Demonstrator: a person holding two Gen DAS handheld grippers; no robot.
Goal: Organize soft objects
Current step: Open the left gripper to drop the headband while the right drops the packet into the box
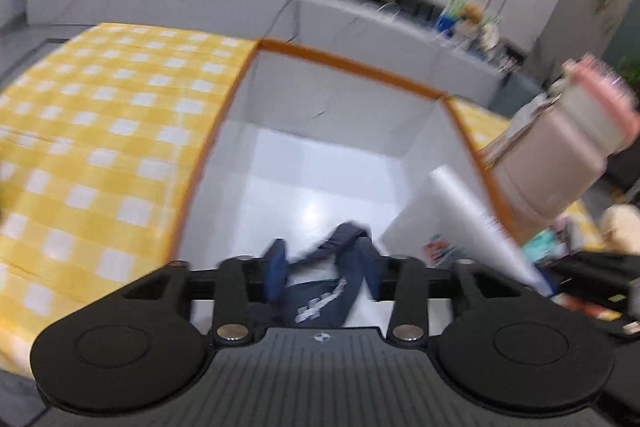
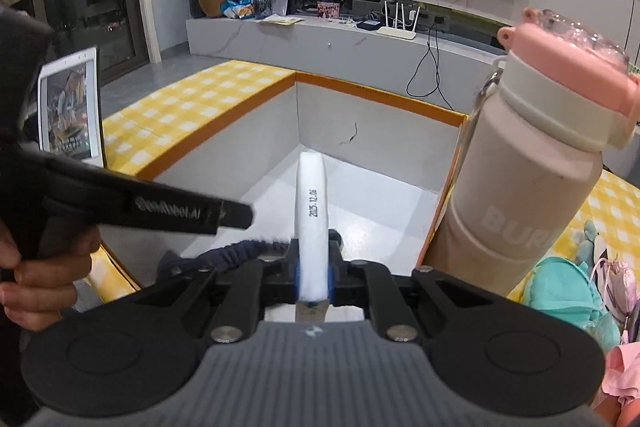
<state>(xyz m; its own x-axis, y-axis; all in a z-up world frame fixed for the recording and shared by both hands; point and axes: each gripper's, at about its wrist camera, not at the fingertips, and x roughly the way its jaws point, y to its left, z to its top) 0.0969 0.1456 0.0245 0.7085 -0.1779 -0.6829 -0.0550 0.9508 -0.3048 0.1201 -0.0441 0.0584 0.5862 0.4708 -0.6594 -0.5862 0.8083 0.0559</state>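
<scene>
The left hand-held gripper (image 1: pixel 320 267) stands wide open, its fingertips hidden, above blurred navy cloth (image 1: pixel 320 291) in the box (image 1: pixel 348 71). At lower centre, the right hand-held gripper (image 2: pixel 314 267) pinches a white packet (image 2: pixel 312 211).

A navy strap (image 1: pixel 320 291) lies crumpled on the floor of the orange-rimmed white box (image 2: pixel 372 91), while a white packet (image 2: pixel 312 223) stamped with a date stands pinched above it.

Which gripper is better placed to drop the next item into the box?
Right. The right gripper is shut on the white packet, poised over the orange-rimmed box. The left gripper looks open, above the navy cloth lying inside.
</scene>
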